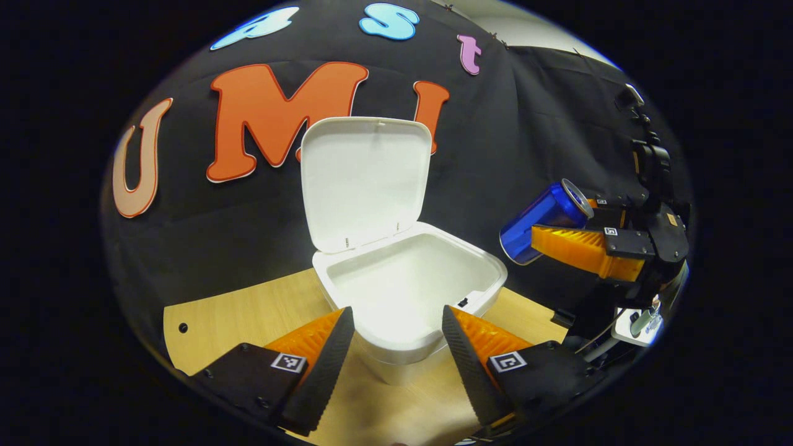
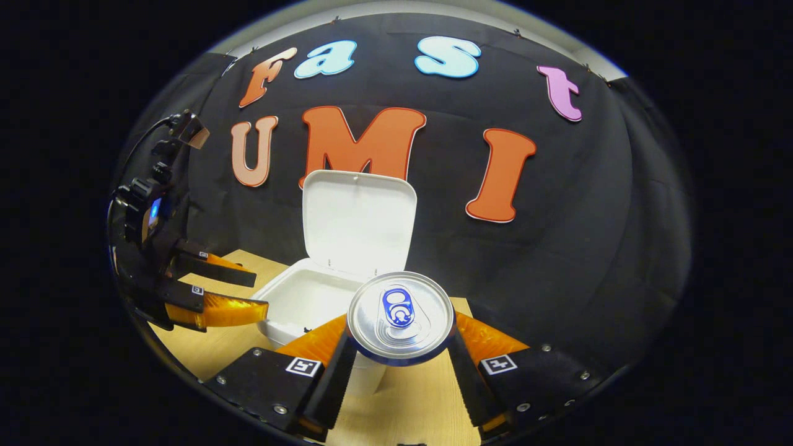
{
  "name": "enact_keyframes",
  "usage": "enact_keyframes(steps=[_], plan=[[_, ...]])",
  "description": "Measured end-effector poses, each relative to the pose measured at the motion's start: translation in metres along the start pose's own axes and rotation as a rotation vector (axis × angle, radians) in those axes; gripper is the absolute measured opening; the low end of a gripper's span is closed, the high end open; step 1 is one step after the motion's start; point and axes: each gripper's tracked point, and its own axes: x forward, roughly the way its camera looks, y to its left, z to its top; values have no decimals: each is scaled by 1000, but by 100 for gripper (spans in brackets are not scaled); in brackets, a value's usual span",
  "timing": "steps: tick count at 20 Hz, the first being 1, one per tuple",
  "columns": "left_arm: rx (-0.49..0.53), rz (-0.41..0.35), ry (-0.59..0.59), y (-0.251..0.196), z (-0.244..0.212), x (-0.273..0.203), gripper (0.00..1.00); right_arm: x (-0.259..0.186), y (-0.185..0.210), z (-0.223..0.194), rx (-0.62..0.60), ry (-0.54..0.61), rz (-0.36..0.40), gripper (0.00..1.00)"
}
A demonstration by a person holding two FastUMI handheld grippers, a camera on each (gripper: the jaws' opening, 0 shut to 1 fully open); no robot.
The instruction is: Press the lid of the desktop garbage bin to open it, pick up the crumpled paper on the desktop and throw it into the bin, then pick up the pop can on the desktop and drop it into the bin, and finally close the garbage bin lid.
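the right gripper [image 2: 399, 353] clenches the pop can [image 2: 400, 314] across its sides, lifted beside and short of the open bin [image 1: 409, 291]. light, thin-walled and slick, the can likely dents under hard squeezing. the left gripper [image 1: 396, 334] hangs released just before the bin.

left tool [image 1: 396, 347] agape, right tool [image 2: 399, 347] clamped

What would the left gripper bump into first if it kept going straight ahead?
Probably the white bin. The left gripper points at its front wall, fingers open on either side, though the depth is hard to judge.
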Motion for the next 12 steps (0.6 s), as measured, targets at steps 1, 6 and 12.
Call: enact_keyframes(steps=[1, 6, 12], plan=[[-5, 5, -10, 2, 1, -3, 94, 2, 1, 3, 1, -3, 8, 78], [-16, 45, -51, 14, 3, -17, 98, 16, 10, 15, -14, -13, 45, 78], [-35, 97, -83, 29, 3, -36, 97, 29, 27, 17, -38, -5, 96, 78]])
